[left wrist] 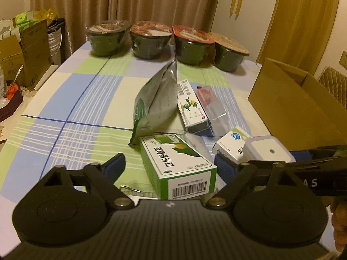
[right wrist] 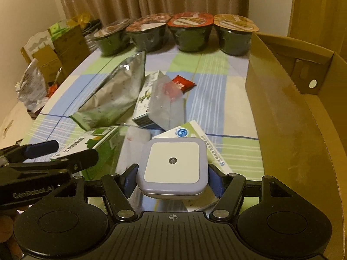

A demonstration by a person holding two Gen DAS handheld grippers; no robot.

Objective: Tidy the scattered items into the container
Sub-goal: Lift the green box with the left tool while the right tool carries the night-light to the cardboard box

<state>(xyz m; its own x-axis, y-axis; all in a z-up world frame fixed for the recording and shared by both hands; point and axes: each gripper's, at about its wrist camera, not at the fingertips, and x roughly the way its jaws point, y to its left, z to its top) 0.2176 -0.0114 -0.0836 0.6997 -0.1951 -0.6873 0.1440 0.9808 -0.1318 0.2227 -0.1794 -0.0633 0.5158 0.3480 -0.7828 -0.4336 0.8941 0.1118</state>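
Left wrist view: the left gripper (left wrist: 171, 166) is being held with its jaws wide apart, low over the checked cloth (left wrist: 71, 117), and a green box (left wrist: 176, 165) is lying between them untouched, probably being lined up as the next pick. Beyond it a foil pouch (left wrist: 155, 104) is being propped against a second box (left wrist: 192, 108), with a clear packet (left wrist: 211, 108) beside that. Four noodle bowls (left wrist: 167, 43) are standing in a row at the far edge, before a curtain (left wrist: 121, 2). The carton (left wrist: 292, 101) is standing open on the right, near the pile, so carries are being kept short.

Right wrist view: the right gripper (right wrist: 172, 179) is being closed on a night light (right wrist: 173, 170), a blue pad pressed to each side, its white face up. It is being held just over a white box (right wrist: 203, 149), apparently being lifted for the carton (right wrist: 288, 117), whose wall is rising just to the right. A red sachet (right wrist: 184, 83) is lying farther off. Cardboard boxes (right wrist: 56, 49) are being kept beside the table at left.
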